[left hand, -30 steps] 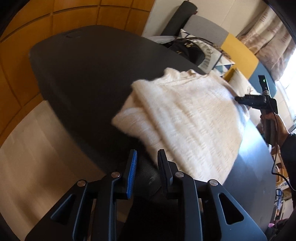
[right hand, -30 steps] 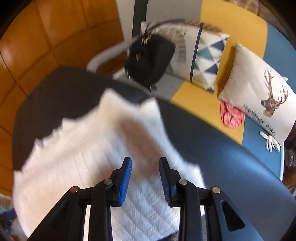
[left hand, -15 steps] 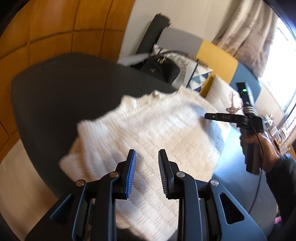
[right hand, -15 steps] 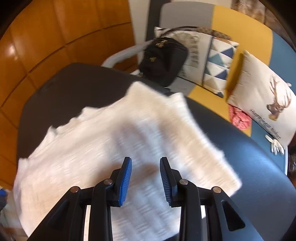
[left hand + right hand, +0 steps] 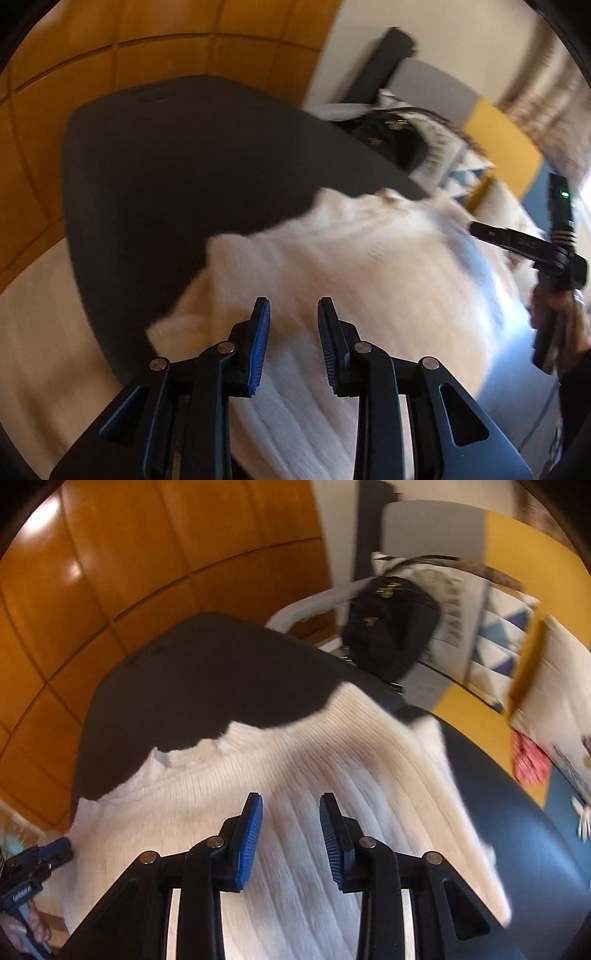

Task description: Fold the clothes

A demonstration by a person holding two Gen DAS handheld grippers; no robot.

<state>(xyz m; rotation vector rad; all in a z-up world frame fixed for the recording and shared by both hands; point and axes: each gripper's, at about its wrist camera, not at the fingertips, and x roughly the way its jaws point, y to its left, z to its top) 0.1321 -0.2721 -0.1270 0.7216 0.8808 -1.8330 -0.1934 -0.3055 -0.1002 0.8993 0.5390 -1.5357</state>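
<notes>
My left gripper (image 5: 291, 343) hangs over the cream knit sweater (image 5: 295, 794), fingers apart and holding nothing. My right gripper (image 5: 290, 834) is the same, fingers spread above the ribbed cloth. The sweater lies flat on the dark surface (image 5: 207, 672), reaching its far edge beside a black handbag (image 5: 391, 627).

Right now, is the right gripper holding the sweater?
No, the right gripper has its jaws open above the white sweater, nothing between them.

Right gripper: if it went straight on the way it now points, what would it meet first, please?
Most likely the white knit sweater on the dark table; the open right gripper points down onto it, though depth is unclear.
</notes>
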